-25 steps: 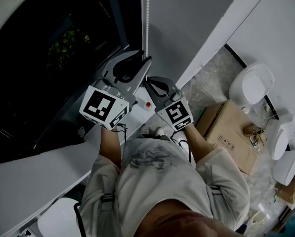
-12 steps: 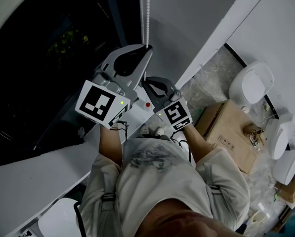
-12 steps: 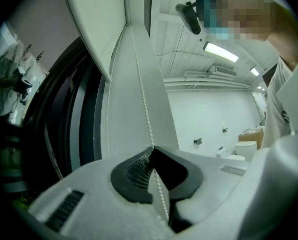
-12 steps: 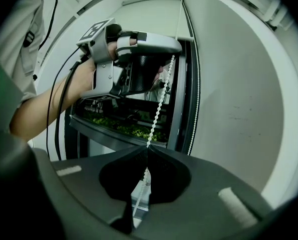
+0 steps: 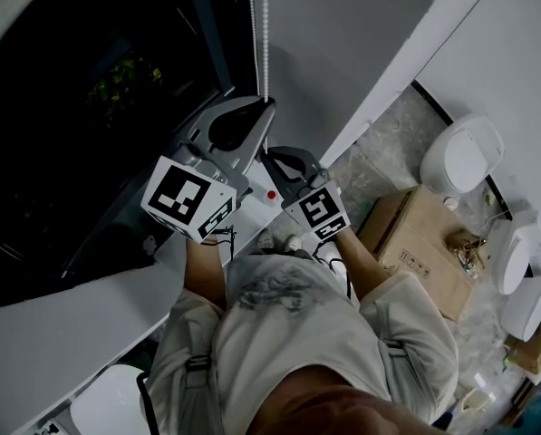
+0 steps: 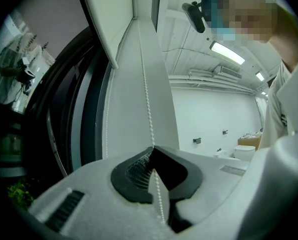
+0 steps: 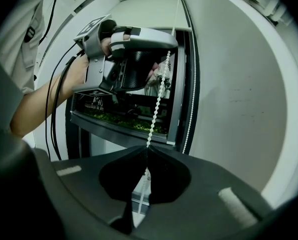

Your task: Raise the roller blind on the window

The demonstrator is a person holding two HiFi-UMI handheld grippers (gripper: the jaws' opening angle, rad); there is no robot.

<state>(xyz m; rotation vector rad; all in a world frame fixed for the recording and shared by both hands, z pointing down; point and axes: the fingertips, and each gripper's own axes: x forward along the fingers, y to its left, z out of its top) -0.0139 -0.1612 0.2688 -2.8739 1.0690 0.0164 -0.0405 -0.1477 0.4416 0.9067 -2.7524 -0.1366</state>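
Two pinches hold our bead chain (image 5: 265, 34), upper centre: left gripper (image 6: 152, 149) and right gripper (image 7: 148, 149) fingers (image 6: 134, 174) clamp it. Our risk?
We yank unevenly; beads slip, or the chain snaps.

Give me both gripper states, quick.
Left gripper: shut on the bead chain.
Right gripper: shut on the same bead chain, lower down.
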